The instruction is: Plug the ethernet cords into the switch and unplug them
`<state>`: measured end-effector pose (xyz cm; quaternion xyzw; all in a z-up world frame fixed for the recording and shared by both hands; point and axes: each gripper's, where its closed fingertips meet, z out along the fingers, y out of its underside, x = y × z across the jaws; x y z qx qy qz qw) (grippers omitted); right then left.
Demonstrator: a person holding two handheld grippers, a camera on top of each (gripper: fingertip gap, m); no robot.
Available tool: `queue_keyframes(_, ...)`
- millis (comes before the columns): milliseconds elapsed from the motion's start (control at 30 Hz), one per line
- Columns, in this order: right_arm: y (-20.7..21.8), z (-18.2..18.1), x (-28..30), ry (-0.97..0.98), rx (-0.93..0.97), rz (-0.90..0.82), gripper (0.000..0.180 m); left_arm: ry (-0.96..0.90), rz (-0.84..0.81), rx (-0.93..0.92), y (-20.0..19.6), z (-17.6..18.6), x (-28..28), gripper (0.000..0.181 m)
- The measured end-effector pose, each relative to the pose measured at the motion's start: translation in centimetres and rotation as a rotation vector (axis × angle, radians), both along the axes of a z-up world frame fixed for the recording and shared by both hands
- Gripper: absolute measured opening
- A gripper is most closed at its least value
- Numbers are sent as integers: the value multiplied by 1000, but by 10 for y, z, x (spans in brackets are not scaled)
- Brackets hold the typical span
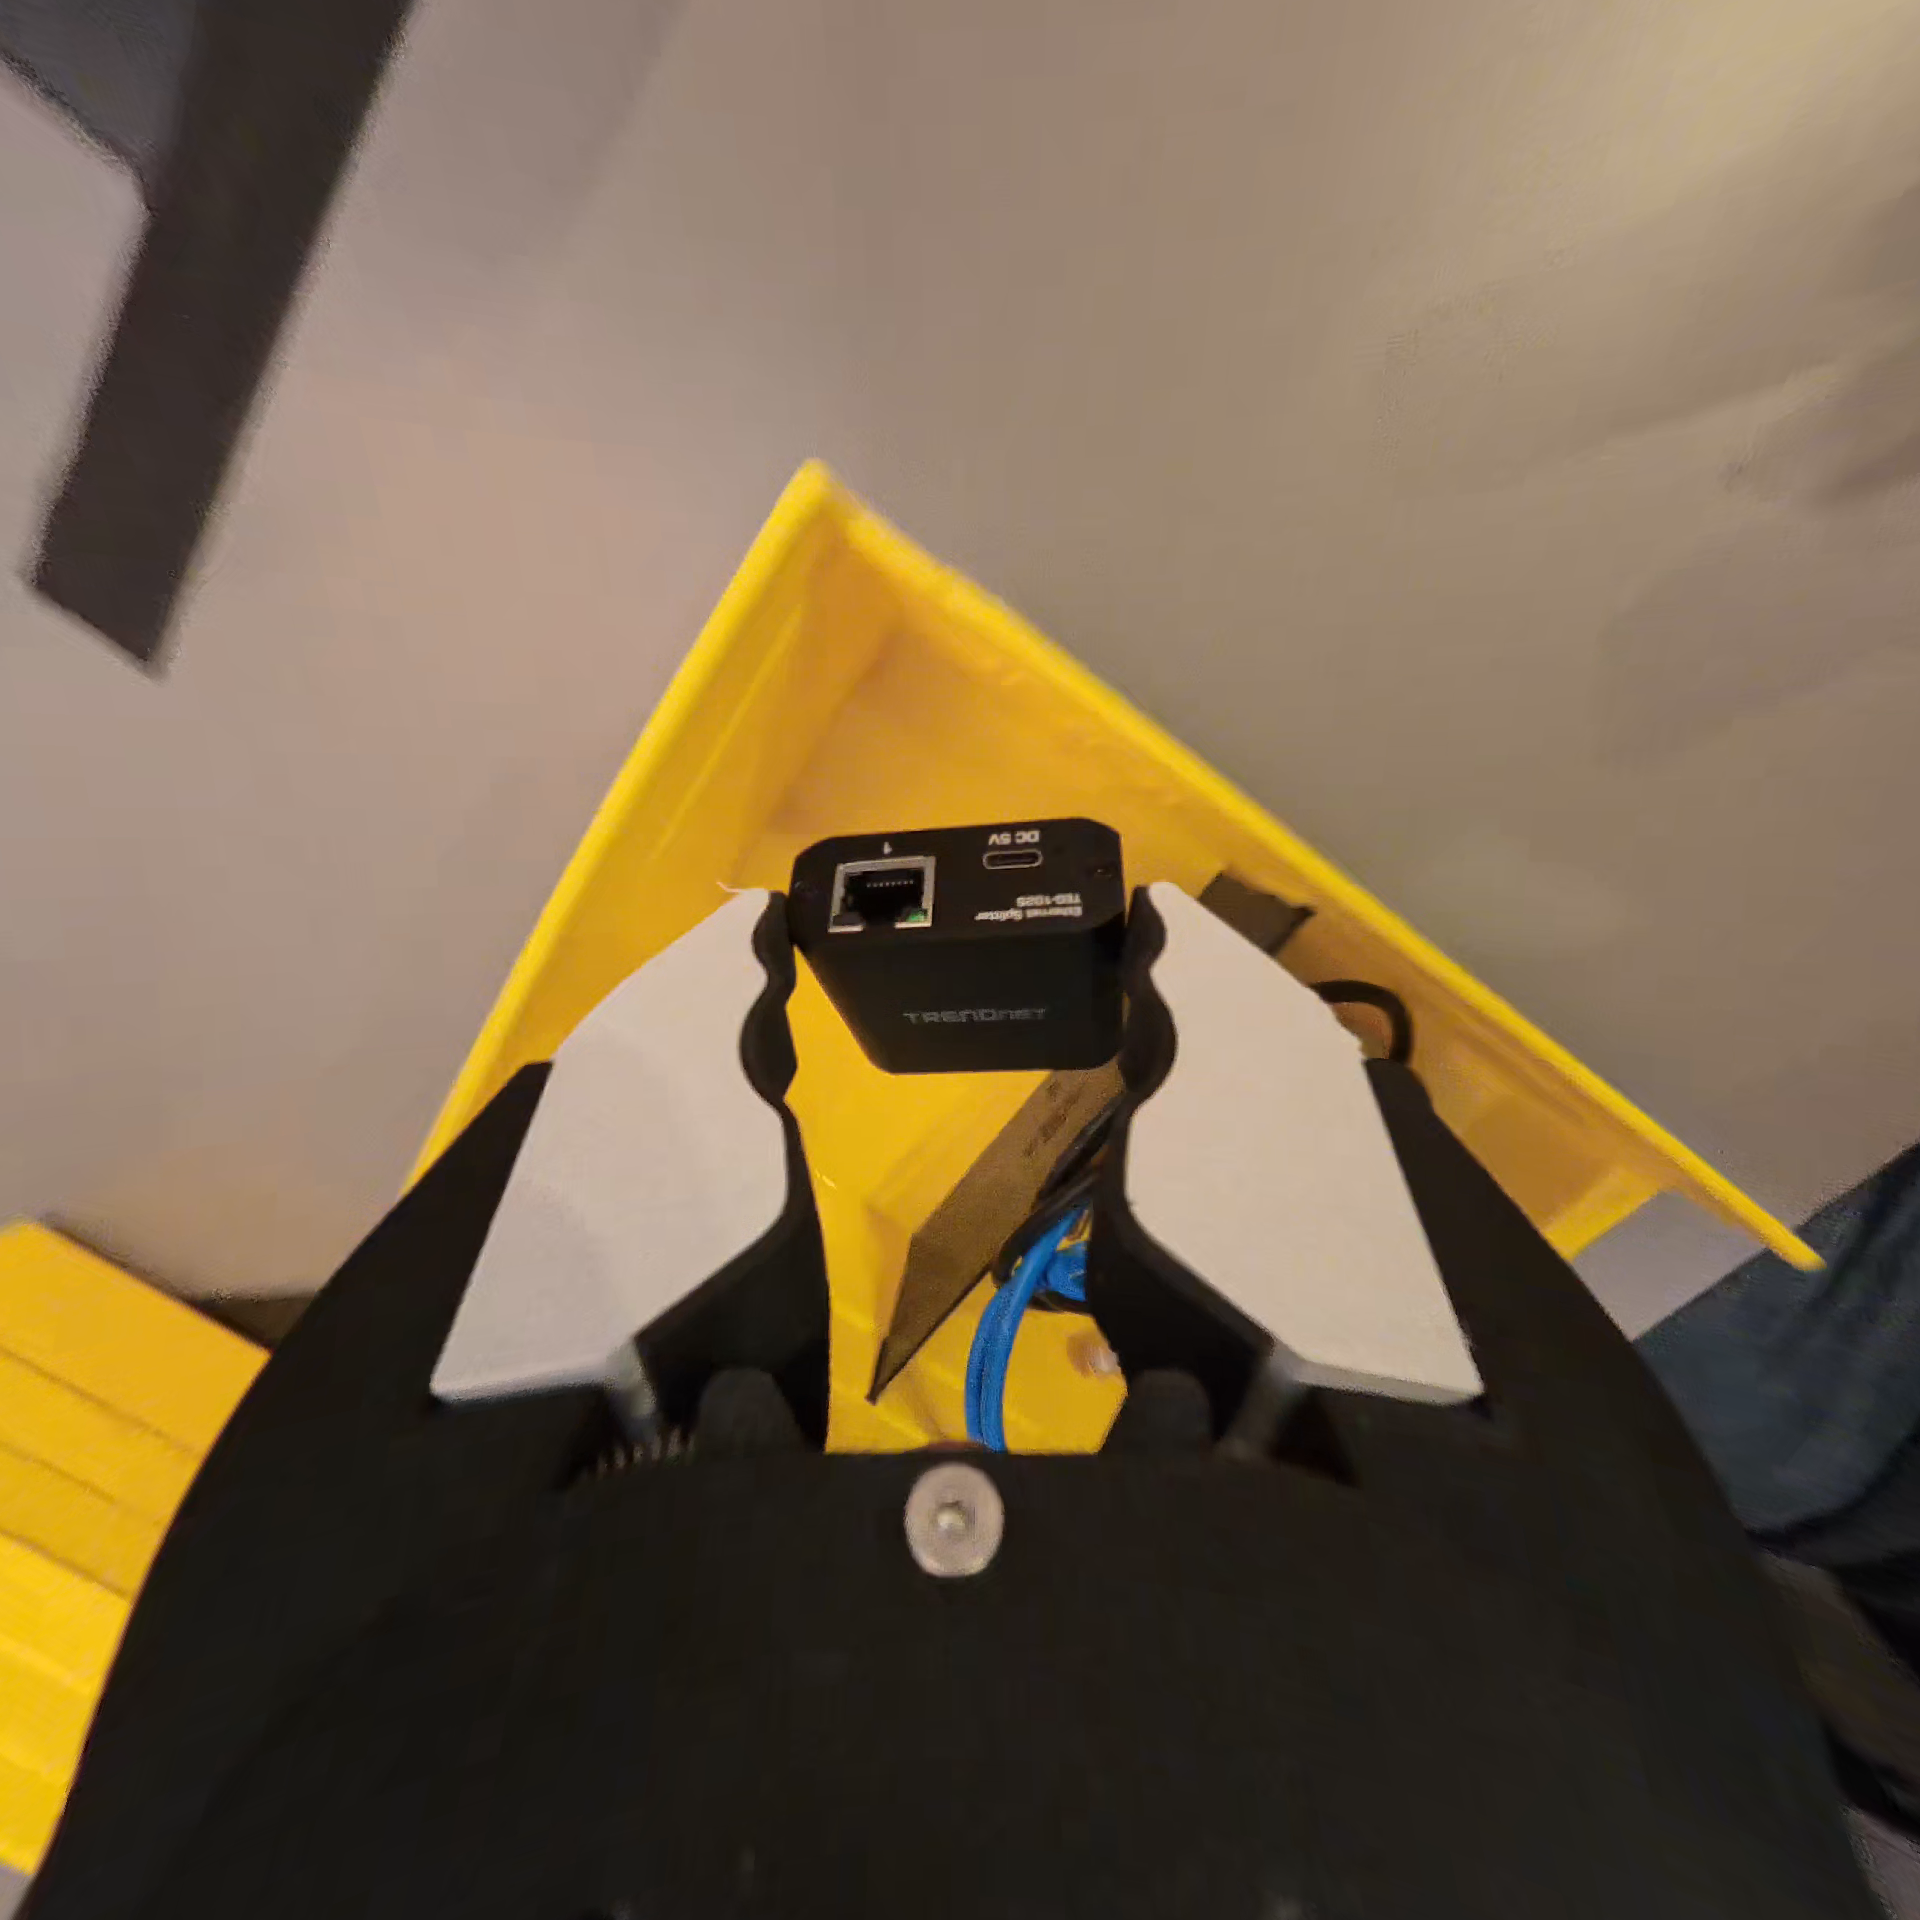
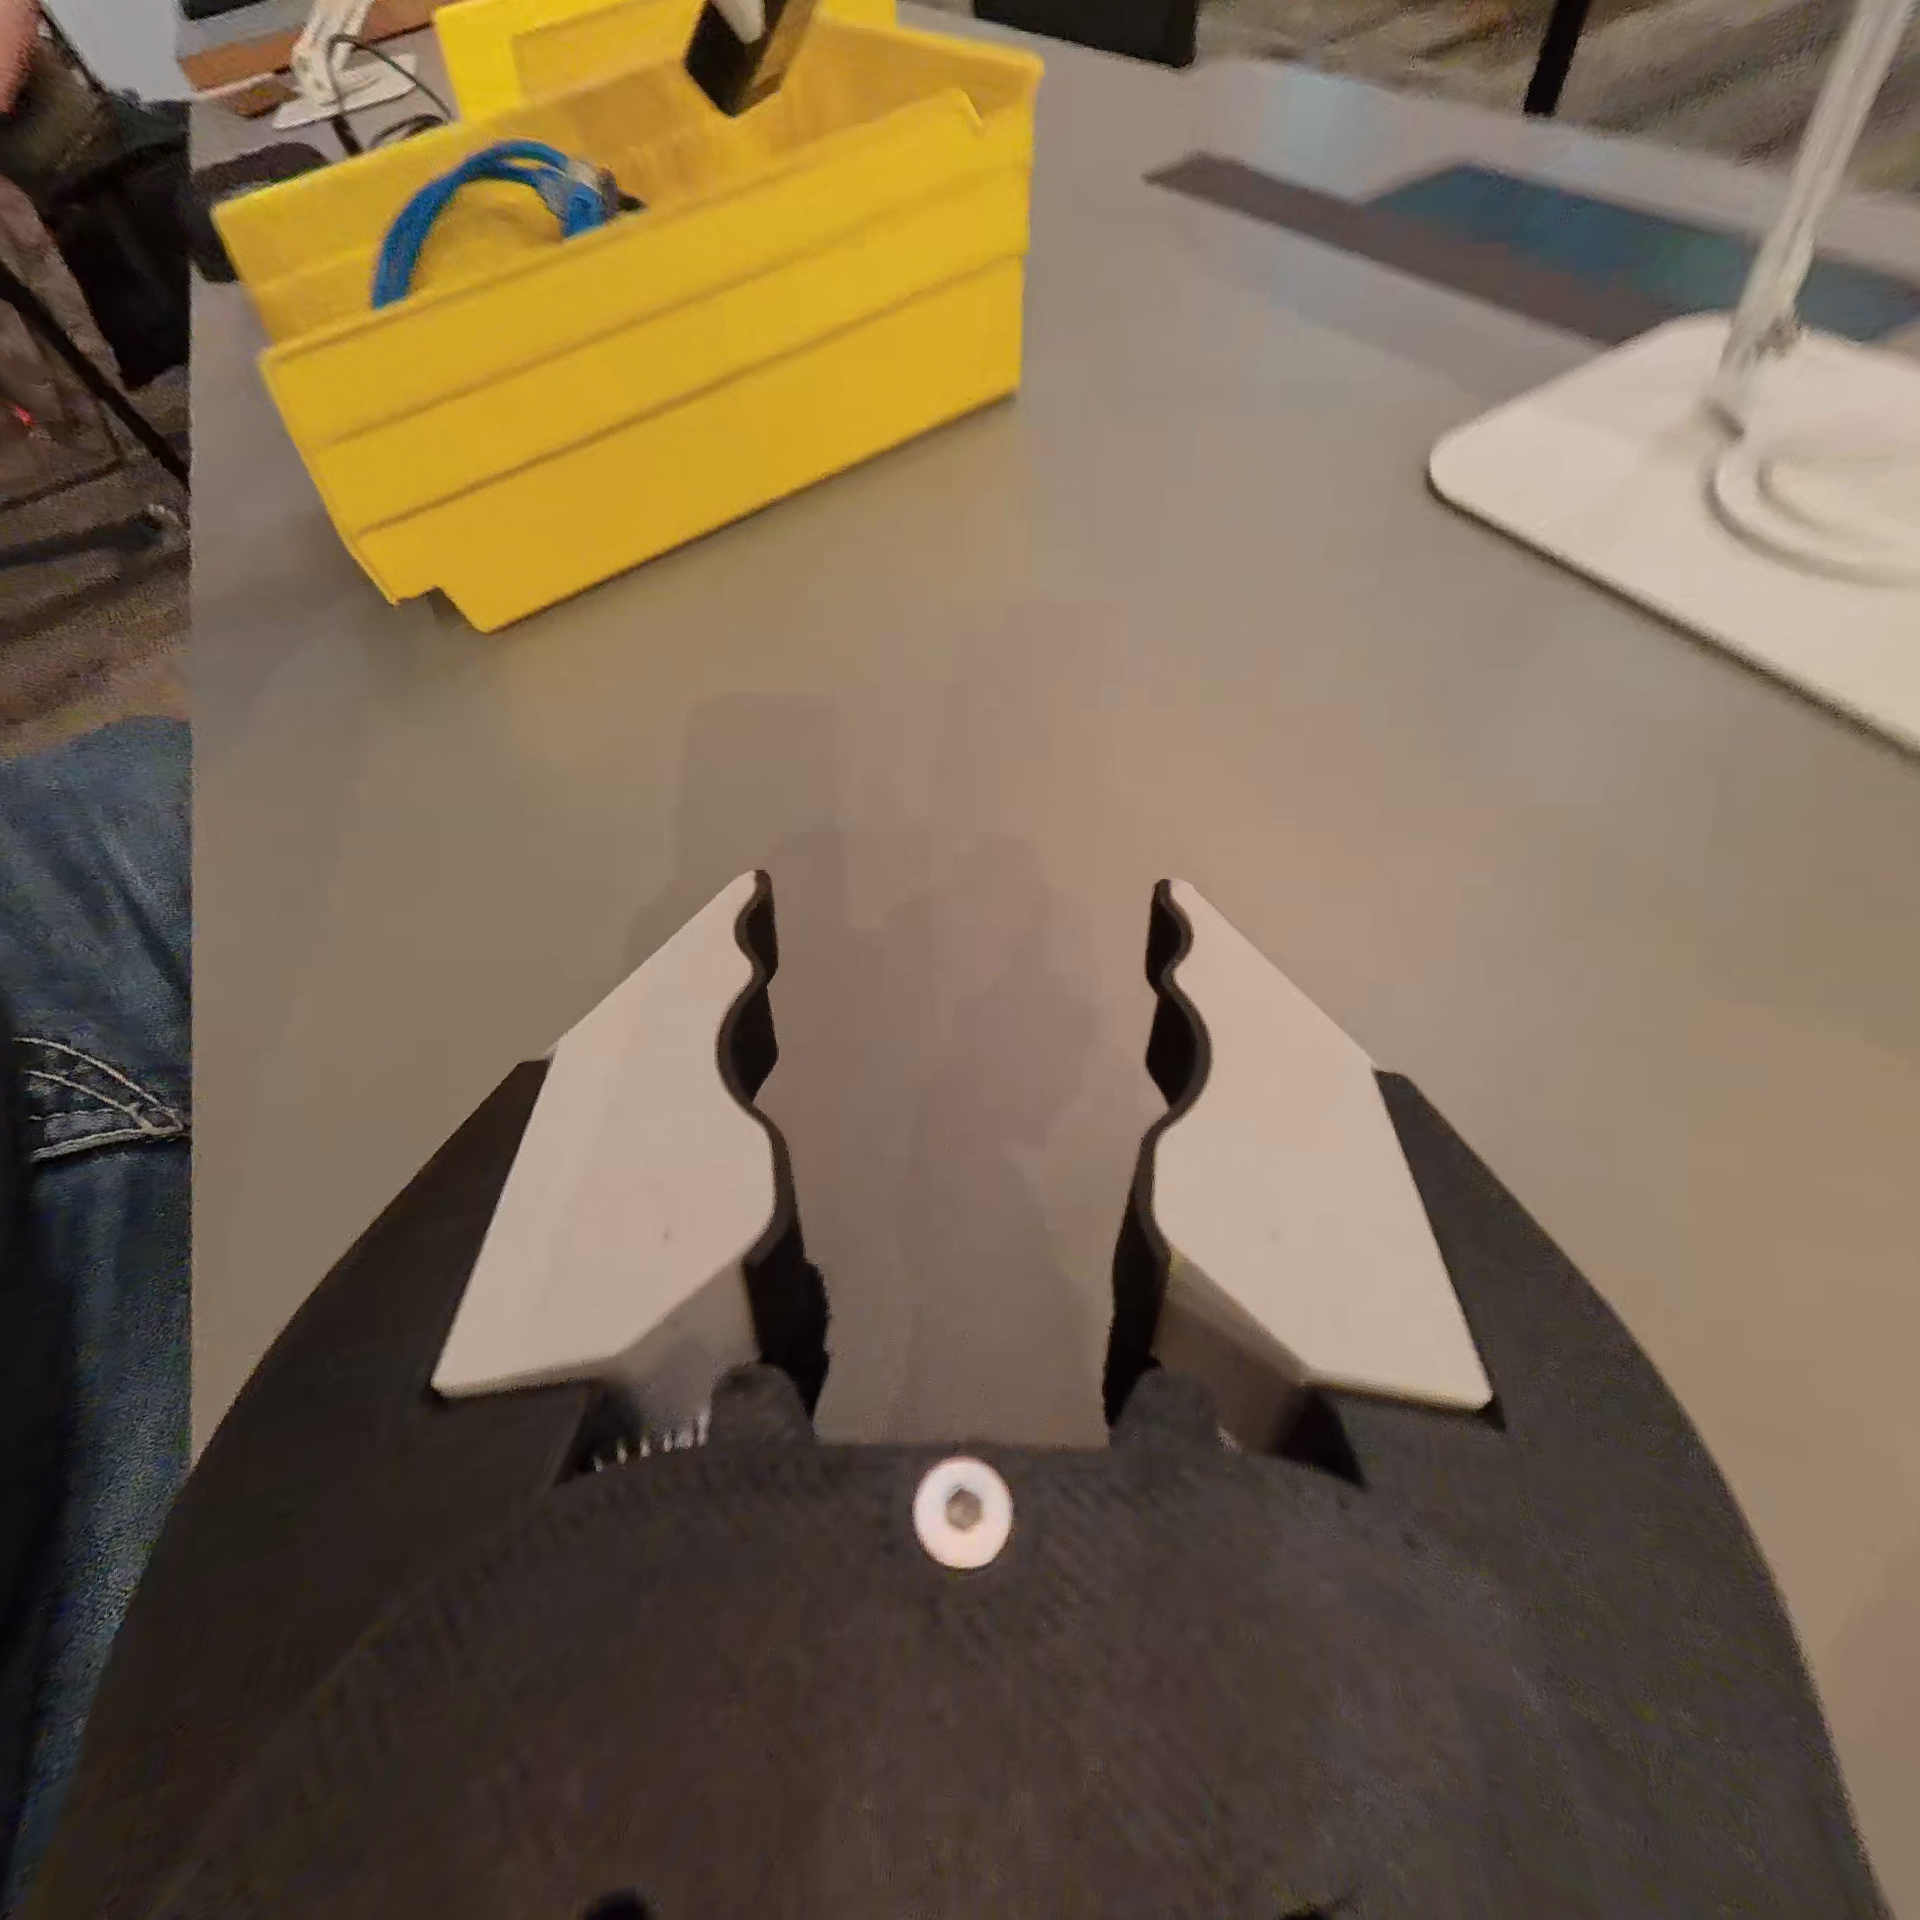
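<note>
My left gripper (image 1: 954, 904) is shut on a small black switch (image 1: 961, 951) and holds it above a yellow bin (image 1: 665, 810), port face toward the camera. One ethernet port (image 1: 881, 894) on that face shows empty. A coiled blue ethernet cord (image 1: 1023, 1340) lies in the bin below. In the right wrist view the bin (image 2: 665, 395) stands on the grey table at the far left, with the blue cord (image 2: 468, 197) in its left end and the held switch (image 2: 743, 57) above it. My right gripper (image 2: 961, 935) is open and empty, low over the table.
A dark flat card (image 1: 987, 1226) leans inside the bin. A second yellow bin (image 1: 94, 1455) is at the lower left. A white stand base (image 2: 1683, 520) with a clear post sits at the table's right. A person's jeans-clad leg (image 2: 94, 1039) is beside the left table edge. My right fingertips sit around 35 centimeters from my left ones.
</note>
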<state>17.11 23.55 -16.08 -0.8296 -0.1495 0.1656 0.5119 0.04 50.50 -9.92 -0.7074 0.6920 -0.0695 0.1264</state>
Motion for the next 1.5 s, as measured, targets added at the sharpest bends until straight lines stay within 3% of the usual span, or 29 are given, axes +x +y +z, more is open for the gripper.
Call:
queue_keyframes(33, 2, 10, -5, -22, 27, 23, 75, -46, -57, 8, -10, 14, 9, 61)
queue_keyframes(200, 22, 63, -29, -39, 135, 104, 93, -258, -226, -10, -75, 61, 63, 61)
queue_keyframes(367, 47, 91, -43, 114, 235, 115, 108, -607, -357, -155, -158, 95, 120, 61)
queue_keyframes(533, 57, 108, -46, 293, 306, 149, 117, -837, -467, -255, -223, 102, 151, 61)
queue_keyframes(633, 52, 122, -47, 348, 357, 204, 115, -892, -518, -299, -247, 96, 159, 60)
queue_keyframes(833, 34, 131, -56, 494, 353, 364, 90, -944, -573, -365, -270, 87, 163, 61)
queue_keyframes(1000, 21, 130, -67, 483, 364, 449, 72, -967, -613, -390, -279, 84, 156, 61)
queue_keyframes(1167, 24, 121, -61, 311, 355, 377, 69, -951, -623, -380, -275, 79, 150, 61)
queue_keyframes(1367, 33, 116, -33, -84, 401, 199, 67, -879, -540, -429, -267, 75, 145, 75)
queue_keyframes(1433, 35, 112, -24, -301, 422, 146, 67, -857, -465, -472, -260, 75, 147, 77)
queue_keyframes(1500, 34, 110, -20, -521, 446, 130, 63, -786, -388, -531, -256, 66, 149, 93)
